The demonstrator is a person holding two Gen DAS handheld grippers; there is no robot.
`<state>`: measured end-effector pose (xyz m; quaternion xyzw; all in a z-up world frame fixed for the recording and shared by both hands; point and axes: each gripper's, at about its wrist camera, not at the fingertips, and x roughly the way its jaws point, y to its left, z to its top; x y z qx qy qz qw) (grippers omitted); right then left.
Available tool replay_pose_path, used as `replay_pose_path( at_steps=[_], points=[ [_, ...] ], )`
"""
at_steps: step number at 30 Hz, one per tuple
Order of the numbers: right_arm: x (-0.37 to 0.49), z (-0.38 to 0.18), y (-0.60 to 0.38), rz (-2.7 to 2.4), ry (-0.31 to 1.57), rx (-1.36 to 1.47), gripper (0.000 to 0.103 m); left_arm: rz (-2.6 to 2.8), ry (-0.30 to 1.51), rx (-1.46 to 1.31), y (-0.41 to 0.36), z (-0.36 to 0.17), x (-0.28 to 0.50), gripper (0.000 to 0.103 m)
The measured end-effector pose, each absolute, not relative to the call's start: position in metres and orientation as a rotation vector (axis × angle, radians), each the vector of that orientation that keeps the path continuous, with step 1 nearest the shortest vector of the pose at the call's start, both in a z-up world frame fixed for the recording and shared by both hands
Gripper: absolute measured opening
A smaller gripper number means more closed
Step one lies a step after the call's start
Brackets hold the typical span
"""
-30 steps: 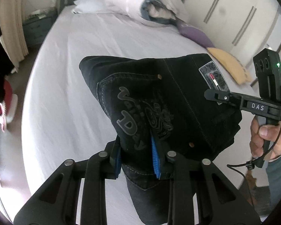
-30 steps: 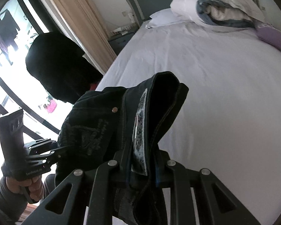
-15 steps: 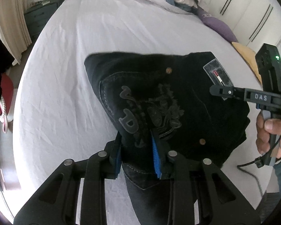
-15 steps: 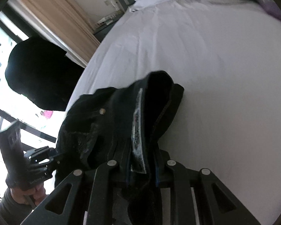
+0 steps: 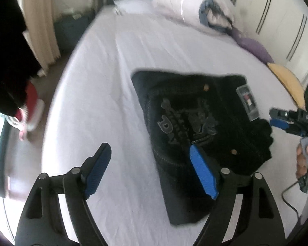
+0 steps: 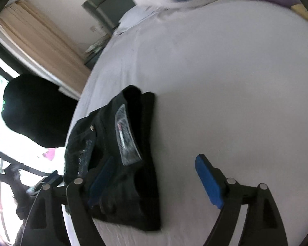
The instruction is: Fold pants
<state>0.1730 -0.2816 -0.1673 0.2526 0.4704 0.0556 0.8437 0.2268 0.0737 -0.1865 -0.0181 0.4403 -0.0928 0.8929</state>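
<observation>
The left gripper (image 5: 152, 172) is spread wide, its blue-padded fingers (image 5: 203, 174) well apart and gripping nothing. Its right finger lies against the near left part of the folded black pants (image 5: 195, 127); whether it presses the cloth or only overlaps it in view cannot be told. Its left finger hangs over bare white bedsheet (image 5: 104, 106).

The right gripper (image 6: 154, 182) is also opened wide and holds nothing. Its left finger sits over the near end of the pants (image 6: 117, 143), while its right finger stands clear over the sheet (image 6: 225, 82). In the left wrist view the right gripper (image 5: 277, 121) appears just off the right edge of the bundle, held in a hand (image 5: 306, 160).

The pants lie folded into a compact stack on the bed, ahead of and between the two grippers. Seen from the left gripper, the long axis runs away and slightly leftward, with a back pocket design facing up and a leather-look label (image 5: 247, 102) toward the right edge. Seen from the right gripper, the stack stretches away from the fingers with the label (image 6: 125, 135) on top.

Beyond the pants, rolled bedding (image 5: 195, 10) and a purple cushion (image 5: 252, 47) sit at the far end of the bed.
</observation>
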Motion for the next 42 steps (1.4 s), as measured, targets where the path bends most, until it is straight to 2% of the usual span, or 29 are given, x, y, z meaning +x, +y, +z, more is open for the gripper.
replay_pose_path(
  at_steps=[3, 6, 7, 9, 11, 16, 19, 27, 33, 42],
  points=[
    [0.149, -0.136, -0.278, 0.056, 0.937, 0.467, 0.087, -0.096, 0.755, -0.010, 0.075, -0.142, 0.187, 0.095],
    [0.129, -0.095, -0.267, 0.000, 0.850, 0.386, 0.089, 0.028, 0.511, 0.022, 0.074, -0.087, 0.130, 0.103],
    [0.124, -0.072, -0.263, -0.011, 0.798, 0.354, 0.090, 0.080, 0.443, 0.042, 0.074, -0.069, 0.111, 0.103],
    [0.109, -0.035, -0.252, -0.028, 0.711, 0.304, 0.099, 0.138, 0.324, 0.081, 0.071, -0.032, 0.079, 0.103],
    [0.081, 0.011, -0.241, -0.039, 0.576, 0.242, 0.103, 0.170, 0.206, 0.093, 0.071, 0.005, 0.046, 0.103],
    [0.005, 0.105, -0.198, -0.066, 0.277, 0.066, 0.103, 0.218, 0.063, 0.070, 0.074, 0.073, -0.017, 0.103],
    [-0.044, 0.141, -0.176, -0.058, 0.168, -0.019, 0.103, 0.105, 0.065, 0.056, 0.078, 0.098, -0.048, 0.103],
    [-0.129, 0.172, -0.146, -0.076, 0.168, -0.044, 0.103, -0.008, 0.268, 0.046, 0.095, 0.109, -0.102, 0.103],
    [-0.143, 0.144, -0.141, -0.134, 0.295, 0.028, 0.103, 0.022, 0.296, 0.041, 0.097, 0.088, -0.131, 0.103],
    [-0.135, 0.083, -0.135, -0.107, 0.514, 0.129, 0.103, 0.084, 0.629, 0.003, 0.084, 0.011, -0.113, 0.103]
  ],
)
